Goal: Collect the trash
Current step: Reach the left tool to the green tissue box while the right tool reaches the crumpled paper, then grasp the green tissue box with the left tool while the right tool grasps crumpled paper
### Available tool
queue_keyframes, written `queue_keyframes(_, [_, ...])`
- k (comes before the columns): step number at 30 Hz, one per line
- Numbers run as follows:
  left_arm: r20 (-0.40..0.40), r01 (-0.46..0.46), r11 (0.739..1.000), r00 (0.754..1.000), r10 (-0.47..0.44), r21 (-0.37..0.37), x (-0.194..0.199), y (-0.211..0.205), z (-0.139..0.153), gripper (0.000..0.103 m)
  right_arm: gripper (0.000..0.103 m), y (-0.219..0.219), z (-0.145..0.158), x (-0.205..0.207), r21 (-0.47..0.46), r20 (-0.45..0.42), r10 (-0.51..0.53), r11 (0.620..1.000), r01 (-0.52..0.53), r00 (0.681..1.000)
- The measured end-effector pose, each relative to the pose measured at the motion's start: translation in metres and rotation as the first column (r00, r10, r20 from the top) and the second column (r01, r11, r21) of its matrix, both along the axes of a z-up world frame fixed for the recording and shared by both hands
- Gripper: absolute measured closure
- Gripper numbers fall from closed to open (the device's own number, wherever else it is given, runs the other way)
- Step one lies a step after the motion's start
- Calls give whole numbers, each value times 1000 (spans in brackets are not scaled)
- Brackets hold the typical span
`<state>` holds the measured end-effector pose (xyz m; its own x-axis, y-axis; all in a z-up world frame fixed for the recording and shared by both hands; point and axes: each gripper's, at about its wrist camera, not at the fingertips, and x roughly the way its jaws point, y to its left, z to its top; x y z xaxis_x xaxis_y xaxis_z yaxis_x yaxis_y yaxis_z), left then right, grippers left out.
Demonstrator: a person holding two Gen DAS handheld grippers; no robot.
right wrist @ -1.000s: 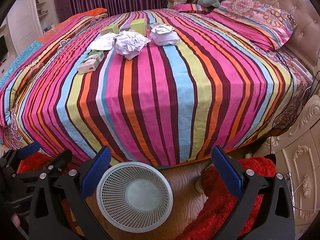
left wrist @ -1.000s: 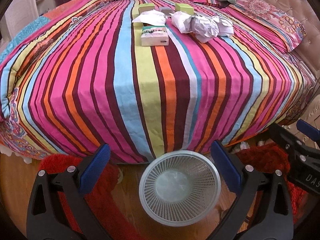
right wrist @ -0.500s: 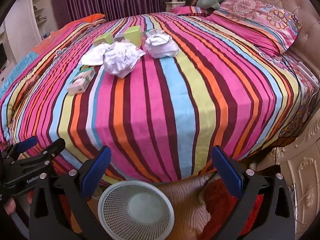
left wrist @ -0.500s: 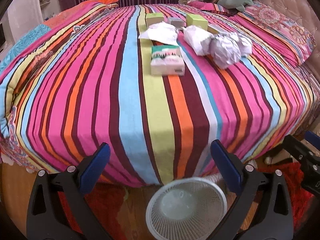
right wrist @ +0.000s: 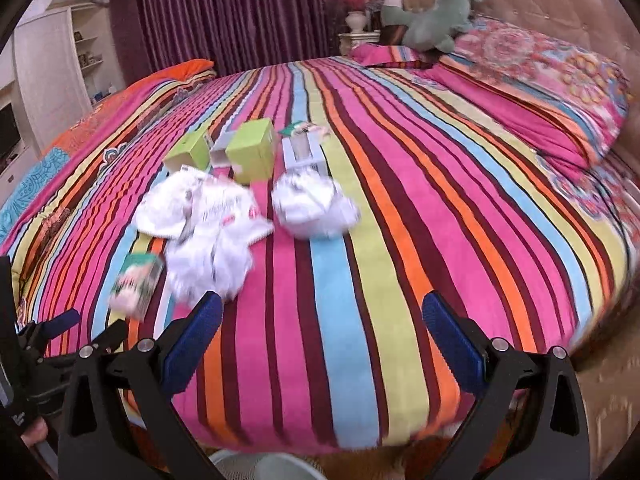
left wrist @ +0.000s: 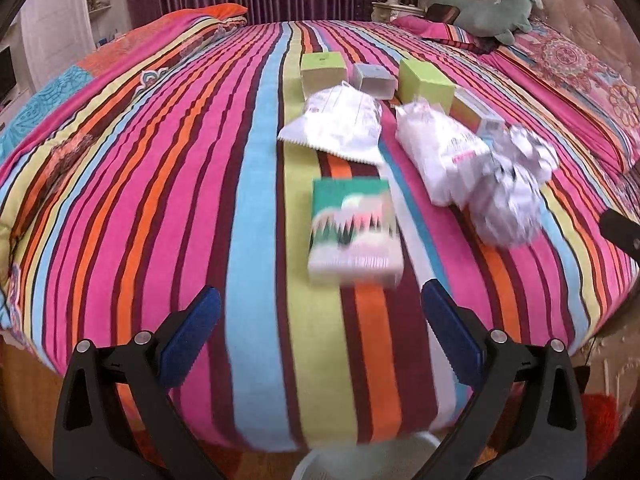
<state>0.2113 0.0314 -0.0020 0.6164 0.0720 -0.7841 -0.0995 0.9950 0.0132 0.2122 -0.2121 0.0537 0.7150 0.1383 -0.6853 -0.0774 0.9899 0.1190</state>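
Trash lies scattered near the middle of a bed with a bright striped cover [left wrist: 168, 184]. Nearest the foot is a green-and-white carton [left wrist: 354, 230], lying flat. Beyond it sit a flat white wrapper [left wrist: 340, 124], crumpled paper balls [left wrist: 506, 192], two lime-green boxes [left wrist: 424, 80] and a small grey box [left wrist: 372, 78], all close together. The left claw [left wrist: 320, 344] hovers over the bed's foot edge, fingers apart, empty. The right claw [right wrist: 322, 344] does likewise. A white basket rim [right wrist: 260, 466] shows below.
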Motion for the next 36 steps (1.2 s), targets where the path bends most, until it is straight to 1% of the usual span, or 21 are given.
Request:
queue_keyframes(2, [0,2,1000,1000,-2,1,12,-1,0,6,8,0,0,22,-14,-14,18,1000,-18,1000])
queue_keyframes(8, [-23,-9,1000,1000,9,8,40,-3,-5,6,8,2,-6,61,-75,-39,65,995,-68,997])
queue_keyframes(12, [-41,-21,1000,999,20,-4,53,0,-11,6,8,3,-9,82,-99,-56,94,990,-99,994])
queue_keyframes(16, [-66,-35,999,997,36,23,63,1,-19,6,8,7,-17,99,-111,-94,130,984,-140,987])
queue_keyframes(20, [-67,-40,998,997,42,41,67,3,-22,6,9,9,-26,115,-139,-131,118,981,-136,984])
queue_keyframes(21, [-65,-37,998,997,40,46,68,3,-23,6,9,9,-29,118,-131,-137,122,981,-140,983])
queue_keyframes(22, [-67,-30,998,997,33,53,70,2,-23,9,13,9,-29,119,-120,-141,127,982,-145,982])
queue_keyframes(23, [-72,-15,999,997,19,52,71,0,-25,18,25,8,-30,119,-96,-146,141,983,-156,979])
queue_keyframes(24, [-73,-2,999,997,5,45,71,-1,-25,21,31,8,-30,121,-65,-156,158,983,-170,975])
queue_keyframes(25, [-69,8,999,998,-5,42,71,-2,-24,30,38,9,-30,120,-36,-163,169,984,-177,972])
queue_keyframes(26, [-66,26,999,998,-23,37,71,-4,-23,40,41,10,-29,119,-35,-161,161,985,-169,974])
queue_keyframes(28, [-65,46,998,997,-43,43,73,-9,-21,50,44,11,-26,116,-34,-153,150,987,-157,977])
queue_keyframes(30, [-69,46,998,997,-43,46,74,-11,-21,51,45,9,-23,114,-14,-149,134,990,-137,980])
queue_keyframes(33, [-72,40,999,997,-39,21,74,-7,-18,52,45,-3,-16,107,30,-144,97,995,-93,985])
queue_keyframes(36, [-67,31,1000,997,-31,-2,72,-2,-12,52,45,-14,-8,101,37,-142,65,997,-60,988])
